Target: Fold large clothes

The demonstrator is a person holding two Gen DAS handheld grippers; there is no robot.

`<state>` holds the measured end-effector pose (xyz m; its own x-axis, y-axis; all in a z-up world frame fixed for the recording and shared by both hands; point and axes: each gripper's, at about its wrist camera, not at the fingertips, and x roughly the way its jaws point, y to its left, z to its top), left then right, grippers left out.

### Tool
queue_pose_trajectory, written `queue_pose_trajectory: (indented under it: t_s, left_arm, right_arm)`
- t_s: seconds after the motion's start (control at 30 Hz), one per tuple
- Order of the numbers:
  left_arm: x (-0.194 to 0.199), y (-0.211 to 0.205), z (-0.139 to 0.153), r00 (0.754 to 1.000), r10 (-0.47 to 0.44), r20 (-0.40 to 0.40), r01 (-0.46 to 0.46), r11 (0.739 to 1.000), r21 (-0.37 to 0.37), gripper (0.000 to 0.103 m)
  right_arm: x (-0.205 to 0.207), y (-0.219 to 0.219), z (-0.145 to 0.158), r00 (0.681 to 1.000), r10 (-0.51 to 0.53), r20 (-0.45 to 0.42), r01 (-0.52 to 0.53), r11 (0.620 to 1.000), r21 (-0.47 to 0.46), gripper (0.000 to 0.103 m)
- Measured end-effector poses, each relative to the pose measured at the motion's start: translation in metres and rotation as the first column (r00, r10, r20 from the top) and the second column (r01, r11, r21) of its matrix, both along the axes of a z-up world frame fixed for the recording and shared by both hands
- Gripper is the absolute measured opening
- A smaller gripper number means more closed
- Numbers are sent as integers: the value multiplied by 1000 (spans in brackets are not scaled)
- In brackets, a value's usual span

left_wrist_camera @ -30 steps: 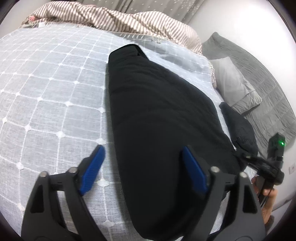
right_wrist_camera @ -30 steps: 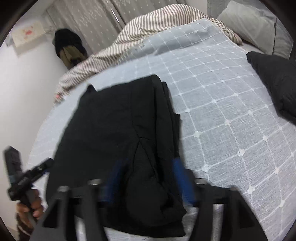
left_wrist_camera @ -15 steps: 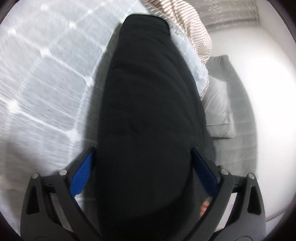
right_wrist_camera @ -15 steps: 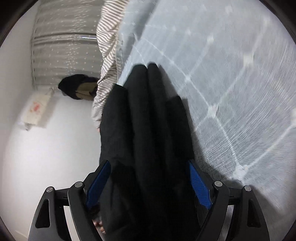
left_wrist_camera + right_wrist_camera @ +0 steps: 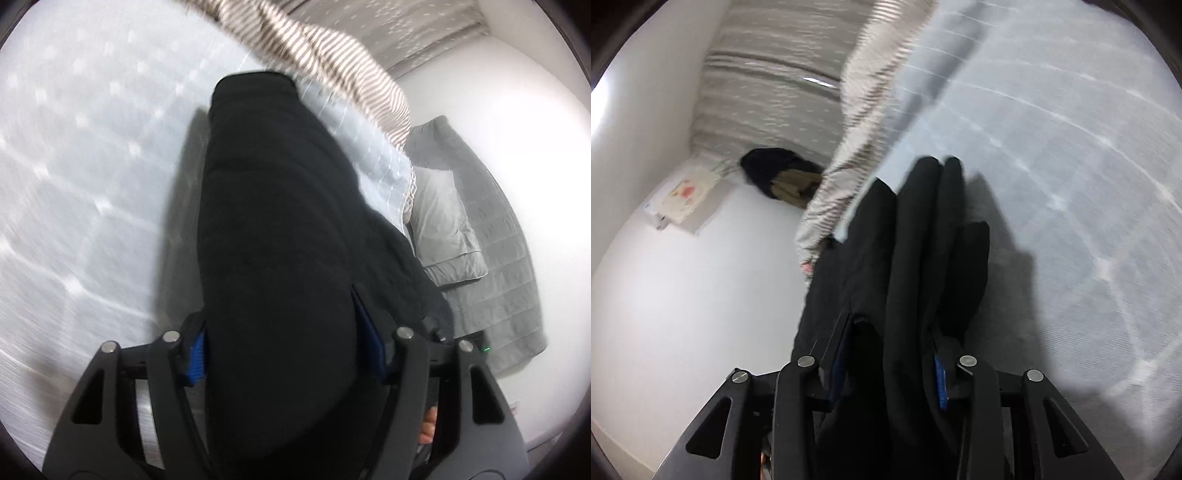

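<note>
A: Where's the black garment (image 5: 280, 236) lying?
B: On the bed (image 5: 85, 192), long axis running straight away from both. Left hand-held gripper (image 5: 284, 350) and right hand-held gripper (image 5: 886, 365) are each clamping its near edge.

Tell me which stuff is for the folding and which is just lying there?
For the folding:
black garment
left gripper, clamped on it
right gripper, clamped on it

Just lying there:
striped blanket
grey pillow
checked bedspread
dark clothes by the wall
</note>
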<state>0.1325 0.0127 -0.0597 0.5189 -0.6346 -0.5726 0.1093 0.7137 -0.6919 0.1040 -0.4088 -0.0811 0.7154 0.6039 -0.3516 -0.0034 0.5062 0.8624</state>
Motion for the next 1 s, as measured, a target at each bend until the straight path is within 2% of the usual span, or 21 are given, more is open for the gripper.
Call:
queue_pose_trajectory:
  t_s: [0.1, 0.23, 0.3, 0.33, 0.4, 0.43, 0.47, 0.53, 0.63, 0.7, 0.8, 0.9, 1.0]
  left_arm:
    - [-1, 27, 15, 994, 20, 107, -23, 999, 26, 67]
    - [-3, 74, 25, 970, 71, 231, -81, 996, 36, 67]
    - [-1, 94, 24, 959, 105, 264, -122, 991, 49, 67]
    - [2, 101, 21, 955, 123, 271, -151, 985, 86, 69]
    - [14, 110, 7, 963, 148, 227, -198, 957, 213, 74]
    - [23, 114, -6, 972, 182, 152, -220, 930, 293, 73]
    - [27, 117, -15, 970, 218, 111, -243, 908, 341, 73]
    - [27, 117, -16, 967, 226, 119, -255, 899, 356, 72]
    - [19, 112, 1, 967, 191, 168, -242, 894, 378, 74]
    - [10, 109, 6, 965, 181, 190, -243, 887, 392, 75]
    - [-3, 102, 14, 968, 174, 183, -235, 886, 401, 81]
    - [-20, 91, 19, 969, 183, 169, -241, 859, 453, 85]
    - [-41, 79, 16, 970, 204, 133, -244, 825, 510, 87]
  right_arm:
    - [18, 38, 23, 995, 38, 90, -33, 998, -54, 35]
    - [40, 94, 42, 974, 91, 206, -67, 991, -118, 35]
    - [50, 116, 42, 970, 108, 219, -75, 985, -157, 35]
    - [56, 125, 40, 972, 111, 205, -73, 980, -184, 35]
    - [66, 139, 27, 983, 124, 138, -85, 962, -261, 36]
    - [68, 141, 18, 987, 129, 95, -95, 949, -299, 36]
    - [73, 145, 5, 994, 100, 31, -81, 922, -379, 37]
    - [77, 140, -9, 998, 59, -30, -66, 887, -458, 37]
    - [73, 124, -13, 997, 54, -56, -72, 917, -393, 38]
    - [67, 118, -4, 999, 40, -26, -47, 919, -391, 38]
    - [53, 118, 13, 999, 31, -16, -35, 917, -398, 39]
    - [38, 125, 26, 1000, 25, -17, -30, 896, -444, 57]
    - [15, 143, 45, 999, 29, -14, -32, 836, -548, 68]
